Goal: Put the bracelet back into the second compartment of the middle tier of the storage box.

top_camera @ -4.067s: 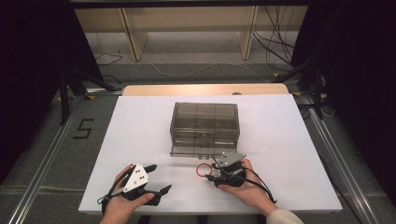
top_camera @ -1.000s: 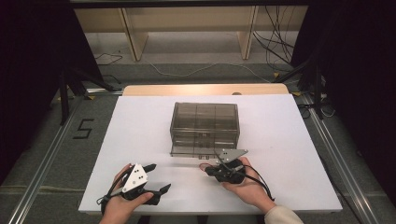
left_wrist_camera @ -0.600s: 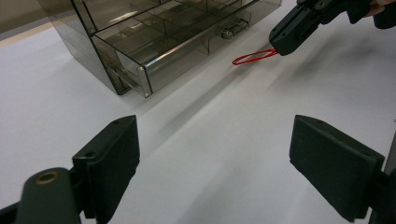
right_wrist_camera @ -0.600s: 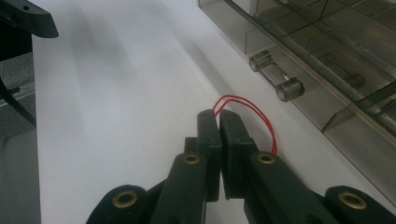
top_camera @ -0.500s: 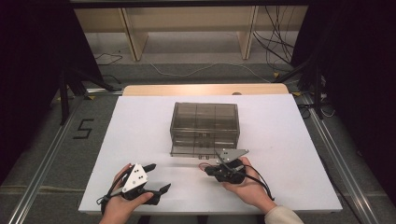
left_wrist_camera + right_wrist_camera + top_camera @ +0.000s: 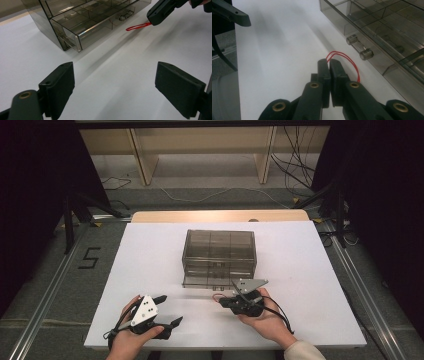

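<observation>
**Two grippers, one red loop, one smoky drawer cabinet**

Two hand-held grippers work over a white table (image 6: 150, 270). At the left of the high view, the left gripper (image 6: 169, 312) rests near the table's front edge with its jaws spread wide and nothing between them; in the left gripper view both black pads (image 6: 60, 86) stand far apart over bare tabletop. To its right, the right gripper (image 6: 329, 62) has its jaws pressed together on one thin red elastic loop (image 6: 348, 62), which bulges out past the jaw tips. The loop's long axis runs on from the jaws, roughly along the front of the transparent grey plastic drawer cabinet (image 6: 219, 256), not into it. One cabinet stands mid-table, just beyond the right gripper; its lowest drawer (image 6: 392, 60) appears slightly pulled out, with one clear bar handle (image 6: 359, 46) just beside the loop. The right hand (image 6: 267, 320) is far nearer the cabinet, so the coming move likely falls to it.
</observation>
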A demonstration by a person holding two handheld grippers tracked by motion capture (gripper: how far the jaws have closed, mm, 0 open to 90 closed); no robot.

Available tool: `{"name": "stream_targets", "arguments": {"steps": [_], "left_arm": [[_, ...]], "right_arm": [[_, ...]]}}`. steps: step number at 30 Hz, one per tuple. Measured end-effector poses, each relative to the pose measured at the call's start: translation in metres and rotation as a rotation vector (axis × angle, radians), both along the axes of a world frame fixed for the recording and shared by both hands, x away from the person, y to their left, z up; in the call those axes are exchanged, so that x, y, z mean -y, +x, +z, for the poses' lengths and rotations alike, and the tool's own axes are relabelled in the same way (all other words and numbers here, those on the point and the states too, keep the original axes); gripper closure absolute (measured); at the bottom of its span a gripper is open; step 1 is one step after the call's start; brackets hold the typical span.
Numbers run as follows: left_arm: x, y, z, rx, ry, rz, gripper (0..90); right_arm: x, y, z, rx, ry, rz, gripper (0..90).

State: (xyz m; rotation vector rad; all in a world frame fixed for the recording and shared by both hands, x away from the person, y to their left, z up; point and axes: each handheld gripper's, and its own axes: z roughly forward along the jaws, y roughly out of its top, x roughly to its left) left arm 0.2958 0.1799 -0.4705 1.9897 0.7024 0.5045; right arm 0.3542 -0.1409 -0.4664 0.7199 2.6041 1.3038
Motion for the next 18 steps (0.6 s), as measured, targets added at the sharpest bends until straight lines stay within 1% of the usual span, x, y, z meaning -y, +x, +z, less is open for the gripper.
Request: {"name": "stream_targets", "arguments": {"steps": [6, 10, 14, 18], "left_arm": [[-0.0001, 0.0, 0.0, 0.0, -0.001, 0.0, 15.8], [-0.0001, 0.0001, -0.0001, -0.001, -0.001, 0.0, 15.8], [0.0, 0.0, -0.0001, 0.0, -0.001, 0.0, 15.8], [0.0, 0.0001, 0.0, 0.0, -0.001, 0.001, 15.8]], "right_arm": [[-0.0002, -0.0013, 0.0023, -0.004, 0.011, -0.004, 88.3], [0.0004, -0.0014, 0.0036, 0.001, 0.006, 0.004, 88.3], [0.0009, -0.0021, 0.0059, 0.002, 0.016, 0.0, 88.3], [0.0014, -0.0023, 0.0069, 0.005, 0.017, 0.003, 88.3]]}}
